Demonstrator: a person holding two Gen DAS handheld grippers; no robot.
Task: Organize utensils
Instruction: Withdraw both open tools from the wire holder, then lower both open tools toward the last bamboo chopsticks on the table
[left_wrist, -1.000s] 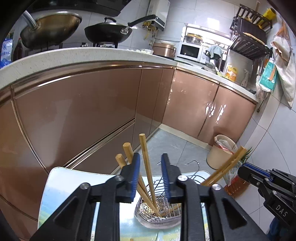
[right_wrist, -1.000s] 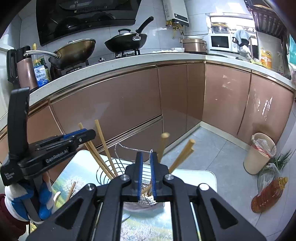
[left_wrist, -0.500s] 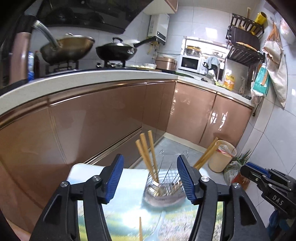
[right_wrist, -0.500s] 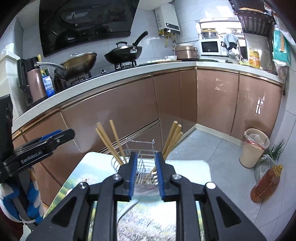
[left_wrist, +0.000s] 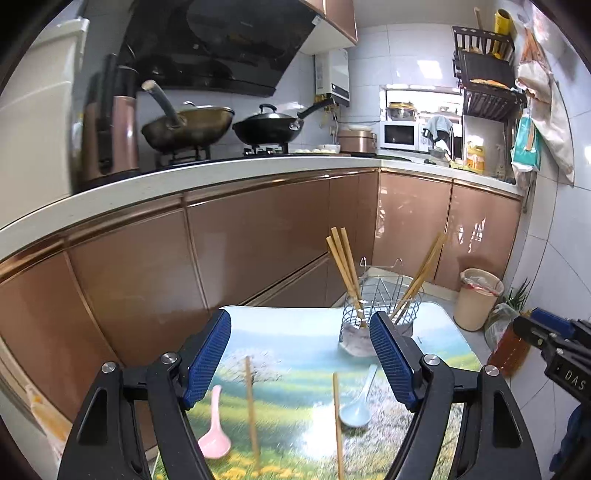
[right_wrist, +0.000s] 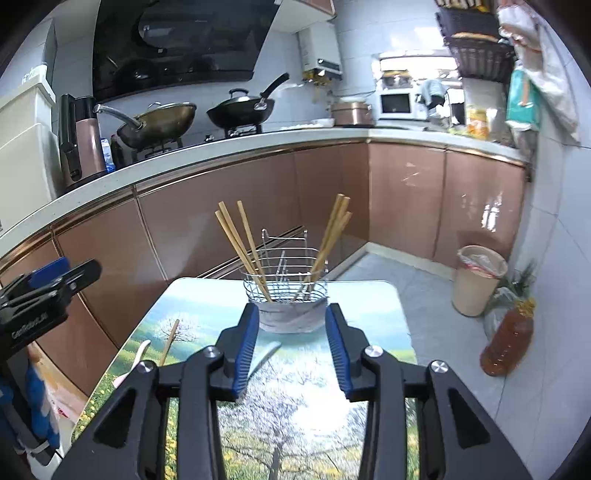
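The wire utensil holder (right_wrist: 286, 295) stands at the table's (right_wrist: 388, 317) far edge; its base is partly hidden by the right gripper (right_wrist: 291, 345). Loose chopsticks (left_wrist: 251, 402) are blurred. Both grippers, including the left gripper (left_wrist: 301, 358), tilt downward, fingers opening, nothing between them.

Table (left_wrist: 280, 332), wire caddy (left_wrist: 380, 314), chopsticks (left_wrist: 251, 402), spoons (left_wrist: 356, 410)
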